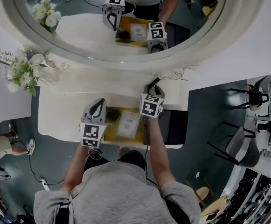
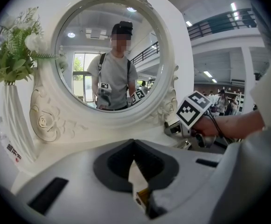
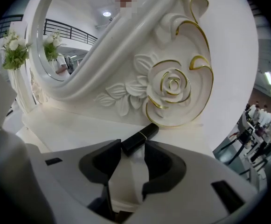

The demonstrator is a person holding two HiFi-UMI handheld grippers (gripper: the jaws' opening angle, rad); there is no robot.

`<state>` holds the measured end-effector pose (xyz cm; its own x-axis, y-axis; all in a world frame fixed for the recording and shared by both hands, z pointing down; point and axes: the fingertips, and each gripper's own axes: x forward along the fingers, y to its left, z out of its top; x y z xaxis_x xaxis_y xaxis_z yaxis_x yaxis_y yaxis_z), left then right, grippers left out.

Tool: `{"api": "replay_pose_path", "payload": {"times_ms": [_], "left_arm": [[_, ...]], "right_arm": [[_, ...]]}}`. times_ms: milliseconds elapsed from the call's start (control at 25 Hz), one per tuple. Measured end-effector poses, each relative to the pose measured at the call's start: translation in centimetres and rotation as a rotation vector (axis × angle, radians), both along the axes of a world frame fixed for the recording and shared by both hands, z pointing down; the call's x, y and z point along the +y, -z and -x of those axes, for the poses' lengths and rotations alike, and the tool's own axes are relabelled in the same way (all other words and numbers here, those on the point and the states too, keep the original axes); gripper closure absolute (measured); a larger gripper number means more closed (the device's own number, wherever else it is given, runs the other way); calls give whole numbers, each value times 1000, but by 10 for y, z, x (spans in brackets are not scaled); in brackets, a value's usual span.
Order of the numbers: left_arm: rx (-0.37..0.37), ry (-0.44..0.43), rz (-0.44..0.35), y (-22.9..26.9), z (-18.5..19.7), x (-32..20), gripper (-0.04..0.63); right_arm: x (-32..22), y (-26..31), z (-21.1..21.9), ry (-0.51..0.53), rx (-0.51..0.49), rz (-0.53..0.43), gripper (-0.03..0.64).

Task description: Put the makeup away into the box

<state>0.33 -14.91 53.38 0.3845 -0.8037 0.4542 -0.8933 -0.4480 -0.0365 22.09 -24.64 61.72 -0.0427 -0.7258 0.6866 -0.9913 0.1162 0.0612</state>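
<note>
A black lipstick tube [image 3: 140, 138] lies on the white vanity table [image 3: 70, 125], at the foot of the mirror's rose ornament [image 3: 172, 85]. My right gripper [image 3: 133, 148] is open, and the tube's near end sits between its fingertips. I cannot tell whether the pads touch it. In the head view the right gripper [image 1: 155, 82] reaches toward the mirror base; the tube is hidden there. The yellow box [image 1: 139, 135] sits at the table's front edge, holding a white packet [image 1: 128, 124] and a dark round item [image 1: 112, 114]. My left gripper [image 1: 99, 101] [image 2: 134, 143] is shut and empty, left of the box.
A large round mirror [image 1: 121, 17] fills the back of the table. A vase of white flowers [image 1: 21, 69] stands at the left. A black panel [image 1: 175, 125] adjoins the box on the right. A chair [image 1: 240, 148] stands at the right, and a bystander [image 1: 0, 146] at the left.
</note>
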Motion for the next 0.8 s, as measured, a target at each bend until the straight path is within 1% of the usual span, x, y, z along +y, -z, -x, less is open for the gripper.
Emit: {"api": "replay_pose_path", "payload": {"times_ms": [320,440,640,800], "left_arm": [[3,-11,2,-3,3,1,595],[3,-12,3,-2,3,2,595],[2,-16,1,0,4,4,595],[3,-24,1,-2,5,7,595]], "right_arm": [[6,-3,-1,-43,-13,7,478],[6,-1,-1,-44,-6,3,483],[11,-1,-1,-54,11,26,506],[17,-3,-1,-57,-3,29,509]]}}
